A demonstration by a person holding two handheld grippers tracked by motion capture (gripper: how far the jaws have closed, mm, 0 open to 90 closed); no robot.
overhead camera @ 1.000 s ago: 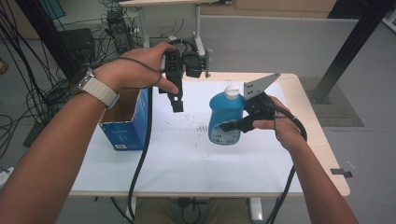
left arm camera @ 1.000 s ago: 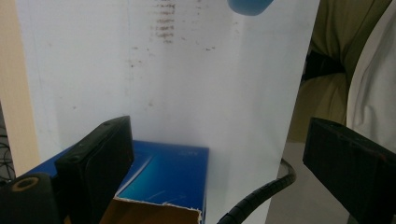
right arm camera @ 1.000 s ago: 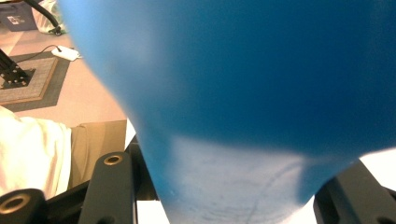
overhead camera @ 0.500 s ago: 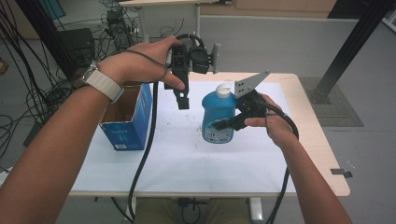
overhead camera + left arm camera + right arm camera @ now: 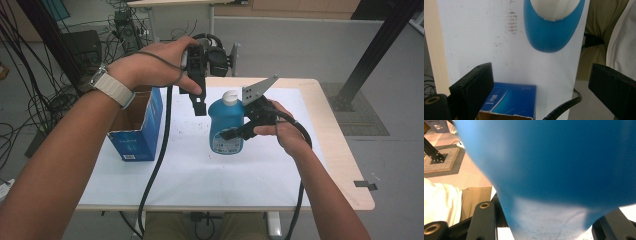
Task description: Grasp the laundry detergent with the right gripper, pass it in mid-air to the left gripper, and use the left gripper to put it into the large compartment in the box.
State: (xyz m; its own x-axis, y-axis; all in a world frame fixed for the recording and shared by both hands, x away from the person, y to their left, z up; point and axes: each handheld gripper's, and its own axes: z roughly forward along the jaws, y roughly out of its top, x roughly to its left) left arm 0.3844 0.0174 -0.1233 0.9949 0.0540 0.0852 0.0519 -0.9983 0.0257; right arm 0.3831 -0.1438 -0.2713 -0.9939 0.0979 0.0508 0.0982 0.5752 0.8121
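Note:
A blue bottle [image 5: 226, 127] with a white cap [image 5: 230, 97] stands upright at the middle of the white table [image 5: 200, 175]. My right gripper [image 5: 235, 131] comes in from its right and is shut on the bottle's body [image 5: 549, 170]. My left gripper [image 5: 200, 107] hangs jaws down above the table, just left of the cap and apart from it. Its jaws have just been opening and are open, with nothing between them [image 5: 541, 82]. In the left gripper view the bottle [image 5: 551, 32] lies ahead of the jaws.
An open blue cardboard box [image 5: 137, 125] stands at the table's left edge, also seen below my left jaws [image 5: 509, 100]. Cables trail from both grippers over the front edge. A black frame post and floor cables lie beyond the table.
My right gripper has slid the bottle a little to the left, toward the left gripper. The left hand has barely shifted.

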